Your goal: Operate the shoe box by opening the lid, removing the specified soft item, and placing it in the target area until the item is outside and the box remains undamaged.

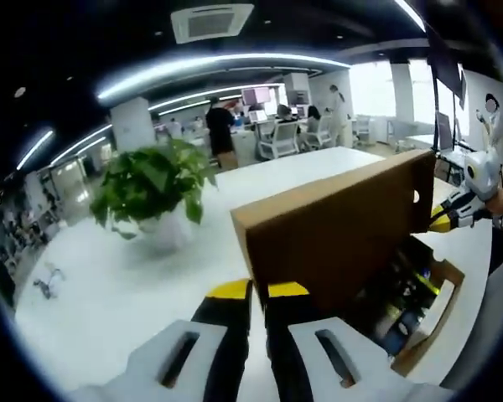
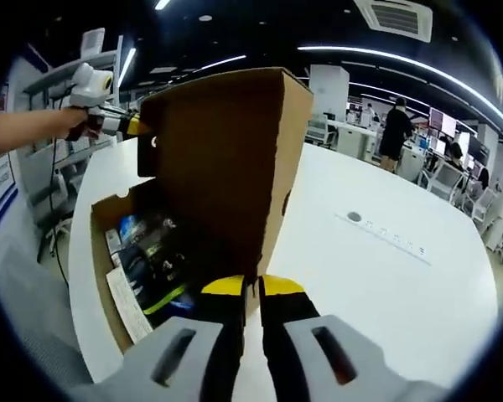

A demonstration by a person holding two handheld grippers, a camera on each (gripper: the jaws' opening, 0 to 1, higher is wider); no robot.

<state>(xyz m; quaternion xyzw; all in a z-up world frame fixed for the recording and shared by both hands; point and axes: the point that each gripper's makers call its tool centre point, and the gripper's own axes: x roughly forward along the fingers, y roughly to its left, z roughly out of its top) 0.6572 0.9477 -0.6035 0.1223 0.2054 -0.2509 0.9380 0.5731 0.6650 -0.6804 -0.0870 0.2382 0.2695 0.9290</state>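
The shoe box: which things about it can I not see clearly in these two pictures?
- Contents: in the right gripper view, the raised lid shades and partly covers the inside of the box; the items are dark and blurred, so the soft item cannot be picked out.
- Same in the left gripper view: the lid hides most of the box.
- Right gripper: jaws close together at the lid's edge; whether they pinch it is unclear.

yellow-tipped black fingers (image 1: 233,291), grey mounts
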